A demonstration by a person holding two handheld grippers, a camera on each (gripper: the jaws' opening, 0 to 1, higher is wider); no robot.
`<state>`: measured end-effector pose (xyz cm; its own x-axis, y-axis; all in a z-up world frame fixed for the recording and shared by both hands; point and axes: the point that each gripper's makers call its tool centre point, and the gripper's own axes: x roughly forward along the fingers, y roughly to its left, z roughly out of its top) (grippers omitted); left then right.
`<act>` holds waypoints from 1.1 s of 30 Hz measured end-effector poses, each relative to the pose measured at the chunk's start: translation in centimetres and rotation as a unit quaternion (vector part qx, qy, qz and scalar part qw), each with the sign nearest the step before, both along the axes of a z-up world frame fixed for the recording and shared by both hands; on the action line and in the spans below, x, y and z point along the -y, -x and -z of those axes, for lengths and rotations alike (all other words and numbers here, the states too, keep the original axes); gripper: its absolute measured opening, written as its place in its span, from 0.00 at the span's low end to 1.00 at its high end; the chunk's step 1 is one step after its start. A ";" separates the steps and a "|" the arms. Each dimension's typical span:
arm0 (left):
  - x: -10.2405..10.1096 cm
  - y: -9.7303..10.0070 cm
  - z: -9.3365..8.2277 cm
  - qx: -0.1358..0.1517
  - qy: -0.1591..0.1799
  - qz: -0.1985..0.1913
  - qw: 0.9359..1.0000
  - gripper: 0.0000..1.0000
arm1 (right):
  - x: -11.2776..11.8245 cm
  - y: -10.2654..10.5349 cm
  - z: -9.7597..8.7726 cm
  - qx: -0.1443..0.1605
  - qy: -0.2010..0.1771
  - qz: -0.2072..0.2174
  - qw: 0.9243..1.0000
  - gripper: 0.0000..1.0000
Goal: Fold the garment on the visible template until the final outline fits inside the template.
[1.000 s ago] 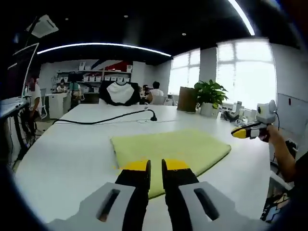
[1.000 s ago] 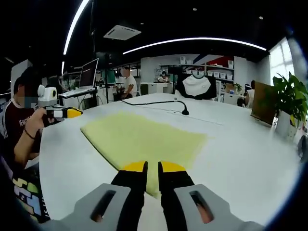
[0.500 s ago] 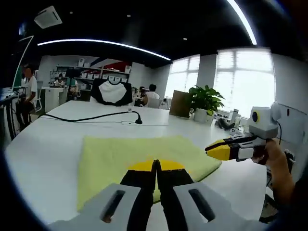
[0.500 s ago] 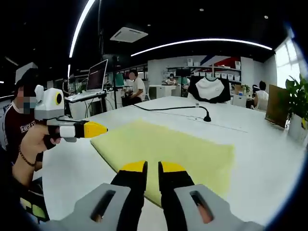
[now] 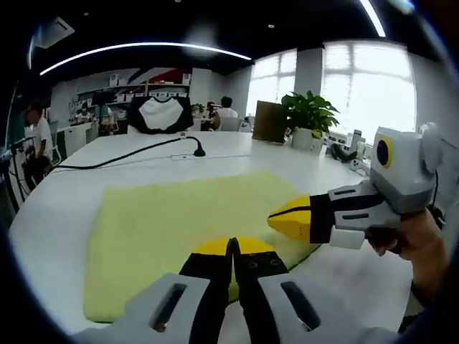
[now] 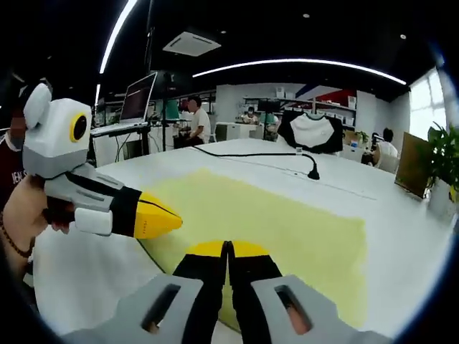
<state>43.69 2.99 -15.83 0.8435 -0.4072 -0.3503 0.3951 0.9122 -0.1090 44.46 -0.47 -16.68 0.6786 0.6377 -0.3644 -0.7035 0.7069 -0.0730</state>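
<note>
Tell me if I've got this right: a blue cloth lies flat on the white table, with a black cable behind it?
Not quite: the cloth is pale yellow, not blue, as the left gripper view shows. It does lie flat on the white table, with the black cable behind it.

An open-plan office: desk monitor (image 6: 140, 97), shelves of boxes (image 5: 136, 77), potted plant (image 5: 308, 115), seated workers.

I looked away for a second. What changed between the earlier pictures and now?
Both hand-held grippers came together over the near edge of the yellow garment: the left one closed first, the right one after. The garment lies flat as before on the white table.
</note>
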 end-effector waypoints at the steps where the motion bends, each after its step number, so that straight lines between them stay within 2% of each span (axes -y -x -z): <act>1: 0.1 0.0 0.3 -0.003 -0.007 0.000 1.000 0.01 | -0.1 0.0 0.1 0.000 0.003 -0.001 1.000 0.00; 2: 0.2 -0.1 0.5 -0.003 -0.013 0.001 1.000 0.01 | -0.4 0.2 0.5 0.002 0.014 -0.006 1.000 0.00; 4: 0.1 0.0 1.2 -0.024 -0.014 -0.004 1.000 0.01 | -0.7 0.4 0.9 0.000 0.021 -0.011 1.000 0.00; 6: 0.4 -0.1 1.7 -0.026 -0.012 0.000 1.000 0.01 | -1.1 1.1 1.7 -0.029 0.013 -0.018 0.999 0.00; 9: 0.6 -0.2 2.3 -0.028 -0.029 0.009 0.999 0.01 | -1.1 1.3 2.6 -0.029 0.031 -0.026 0.999 0.00; 11: 0.4 -0.3 3.0 -0.036 -0.037 0.007 0.999 0.01 | -1.0 1.2 2.3 -0.024 0.024 -0.024 0.999 0.00; 12: 0.5 -0.6 2.5 -0.018 -0.032 0.011 0.999 0.01 | -1.0 1.3 2.3 -0.024 0.024 -0.026 0.999 0.00; 13: 0.3 -0.3 2.7 -0.028 -0.031 0.008 0.999 0.01 | -1.0 1.3 2.3 -0.022 0.027 -0.030 0.999 0.00; 15: 0.4 -0.2 2.7 -0.018 -0.056 0.026 0.998 0.00 | -0.9 1.4 2.4 -0.021 0.027 -0.035 0.999 0.00; 17: 0.3 -0.3 2.7 -0.020 -0.049 0.018 0.998 0.00 | -0.9 1.4 2.3 -0.020 0.027 -0.038 0.999 0.00; 20: 0.2 -0.3 2.7 -0.011 -0.063 0.022 0.998 0.00 | -0.9 1.4 2.3 -0.018 0.032 -0.042 0.998 0.00; 22: -0.5 -0.5 2.7 0.000 -0.081 0.018 0.997 0.00 | -0.6 1.4 2.3 -0.025 0.032 -0.042 0.998 0.00; 26: -2.4 -0.6 2.7 -0.007 -0.078 0.005 0.997 0.01 | 1.2 0.7 2.4 -0.027 0.031 -0.022 0.999 0.00; 29: -4.4 -0.7 2.6 0.002 -0.098 -0.011 0.995 0.00 | 2.5 0.4 2.4 -0.040 0.017 -0.010 0.999 0.00; 30: -4.7 -0.7 2.7 0.000 -0.096 -0.011 0.995 0.00 | 2.8 0.3 2.4 -0.037 0.019 -0.007 0.999 0.00; 32: -5.4 -0.6 2.7 -0.005 -0.068 -0.019 0.998 0.00 | 3.8 0.1 2.4 -0.033 0.024 -0.002 0.999 0.00; 33: -6.1 -0.5 2.7 -0.004 -0.077 -0.022 0.997 0.00 | 4.5 -0.1 2.4 -0.034 0.022 0.005 0.999 0.00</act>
<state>44.20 9.06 -18.58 0.8560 -0.3102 -0.4136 0.3538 0.9348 0.0312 44.59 -4.99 -19.11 0.6571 0.6141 -0.4372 -0.7014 0.7106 -0.0559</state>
